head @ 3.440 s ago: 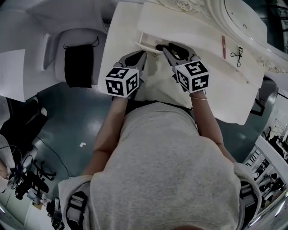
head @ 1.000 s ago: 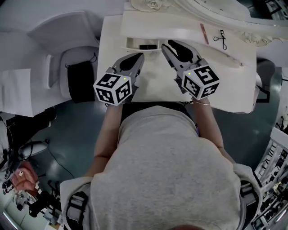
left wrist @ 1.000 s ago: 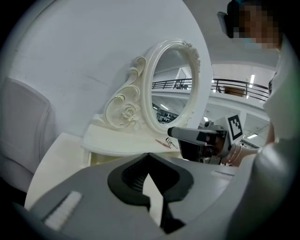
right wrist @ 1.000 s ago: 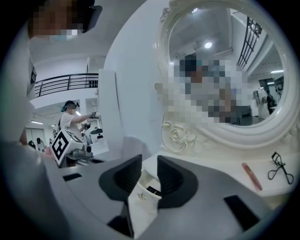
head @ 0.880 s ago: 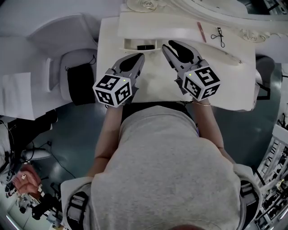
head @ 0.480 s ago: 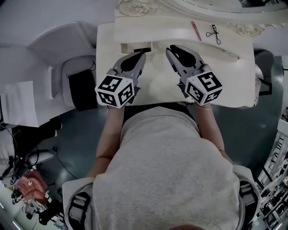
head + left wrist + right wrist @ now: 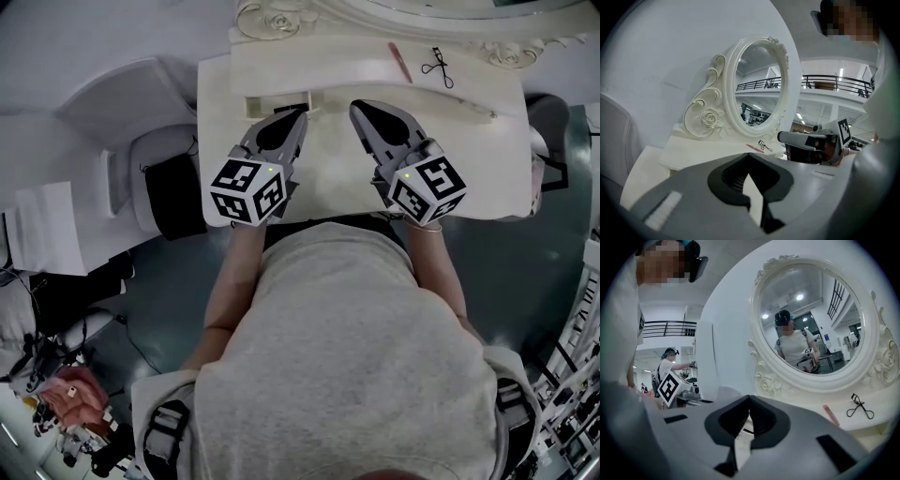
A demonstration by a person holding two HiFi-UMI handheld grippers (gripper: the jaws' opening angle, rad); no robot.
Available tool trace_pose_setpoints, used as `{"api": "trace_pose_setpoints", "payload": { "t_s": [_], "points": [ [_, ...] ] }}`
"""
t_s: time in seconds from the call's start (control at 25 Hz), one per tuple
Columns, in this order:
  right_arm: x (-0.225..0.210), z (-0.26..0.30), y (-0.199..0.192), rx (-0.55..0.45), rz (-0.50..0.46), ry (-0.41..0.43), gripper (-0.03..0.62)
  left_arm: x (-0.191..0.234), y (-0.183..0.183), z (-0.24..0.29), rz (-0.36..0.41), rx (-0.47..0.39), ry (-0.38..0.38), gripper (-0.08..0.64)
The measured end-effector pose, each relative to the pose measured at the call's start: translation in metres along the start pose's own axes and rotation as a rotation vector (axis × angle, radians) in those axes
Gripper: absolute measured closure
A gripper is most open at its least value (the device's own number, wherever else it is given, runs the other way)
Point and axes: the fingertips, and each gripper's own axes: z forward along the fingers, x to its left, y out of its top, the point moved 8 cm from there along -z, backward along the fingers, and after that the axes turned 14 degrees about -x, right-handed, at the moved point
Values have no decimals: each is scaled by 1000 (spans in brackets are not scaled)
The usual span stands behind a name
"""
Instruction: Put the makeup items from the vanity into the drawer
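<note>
Since a second ago the right gripper [image 7: 364,106] has drawn away from the drawer [image 7: 267,103]. Its tips stood at the drawer's right end then, and now they sit clear of it to the right. Its jaws have just been closing, and in the right gripper view the two tips meet with nothing between them.

The left gripper [image 7: 298,114] has kept close to the drawer, its tips just in front of the drawer's right corner. In the left gripper view its jaws also meet at the tips and hold nothing, with only the pale vanity top [image 7: 330,173] showing behind them.

The drawer stands a little way out of the vanity front, and we see a narrow strip of its inside. There is a small dark thing [image 7: 293,97] in it near the right end, but we cannot tell what it is.

Two makeup items are still out on the vanity. A pink stick [image 7: 400,62] and a black eyelash curler [image 7: 436,66] lie on the raised shelf behind the drawer and well to its right. The stick is the nearer of the two to the drawer, and the curler lies just beyond it, apart from it. Both grippers are well short of these items.

Behind the drawer and to its right rises the carved white mirror frame [image 7: 733,79]. To the drawer's left, off the vanity, a grey chair [image 7: 122,187] carries a black cloth [image 7: 173,192].
</note>
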Motion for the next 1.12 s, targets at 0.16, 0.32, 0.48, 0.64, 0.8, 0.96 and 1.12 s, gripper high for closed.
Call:
{"api": "trace_pose_setpoints", "payload": {
  "t_s": [0.16,0.32,0.48,0.64,0.8,0.96,1.12],
  "points": [
    [-3,-3,-4,10,0,-21,583,-8,-5,3,-8,-7,-30,551],
    [0,-3,-8,36,-7,-19,583,-12,-11,3,-9,13,-32,551],
    [2,-2,-15,61,-4,-16,583,-8,-20,3,-5,71,-3,551],
    [5,1,-19,64,7,-10,583,-5,-27,2,-10,109,8,551],
    [7,1,-21,78,6,-7,583,-3,-31,1,-11,117,21,551],
    [6,0,-23,91,5,-22,583,-1,-29,0,-15,109,43,551],
    [7,-1,-25,104,-1,-25,583,-2,-30,1,-15,104,41,551]
  ]
}}
